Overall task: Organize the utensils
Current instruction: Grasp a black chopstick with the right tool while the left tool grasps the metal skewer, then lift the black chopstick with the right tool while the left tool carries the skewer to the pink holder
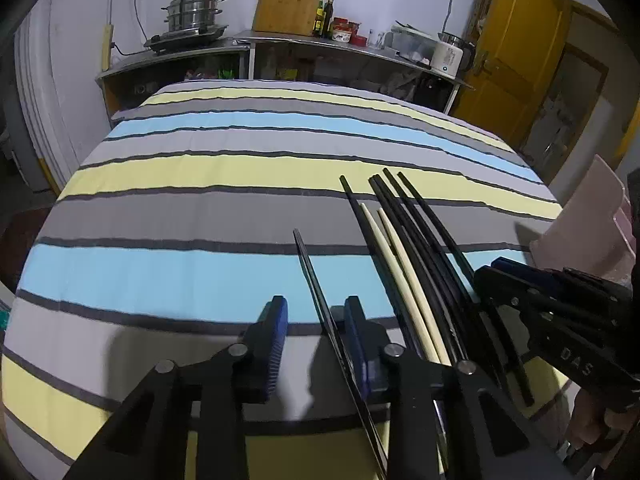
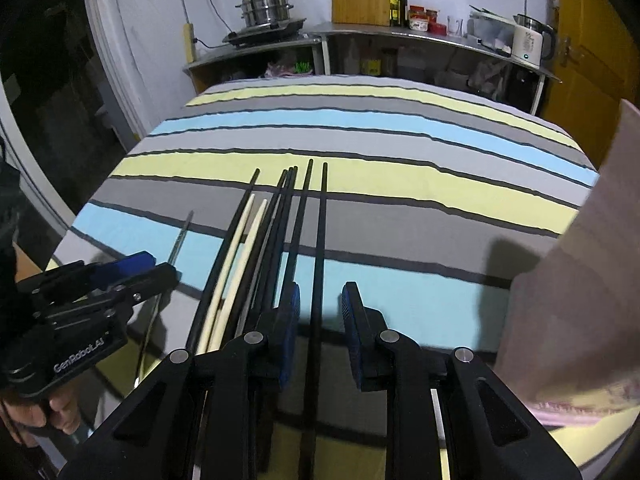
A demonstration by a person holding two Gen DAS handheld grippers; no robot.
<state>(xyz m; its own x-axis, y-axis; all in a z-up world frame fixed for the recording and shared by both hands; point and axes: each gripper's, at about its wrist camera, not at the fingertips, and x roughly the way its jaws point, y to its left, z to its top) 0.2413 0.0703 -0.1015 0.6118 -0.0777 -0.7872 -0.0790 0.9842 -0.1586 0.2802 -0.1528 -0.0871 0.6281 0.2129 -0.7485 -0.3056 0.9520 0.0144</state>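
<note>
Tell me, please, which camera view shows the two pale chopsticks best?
The right wrist view: the two pale chopsticks lie side by side among the black chopsticks, visible nearly tip to base. The left wrist view also shows the pale chopsticks, but their near ends vanish behind the left gripper.

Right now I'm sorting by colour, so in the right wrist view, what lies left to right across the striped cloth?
Left gripper → lone thin dark chopstick → two cream chopsticks → bundle of black chopsticks → single black chopstick between the right gripper's open jaws → pale pink container.
</note>
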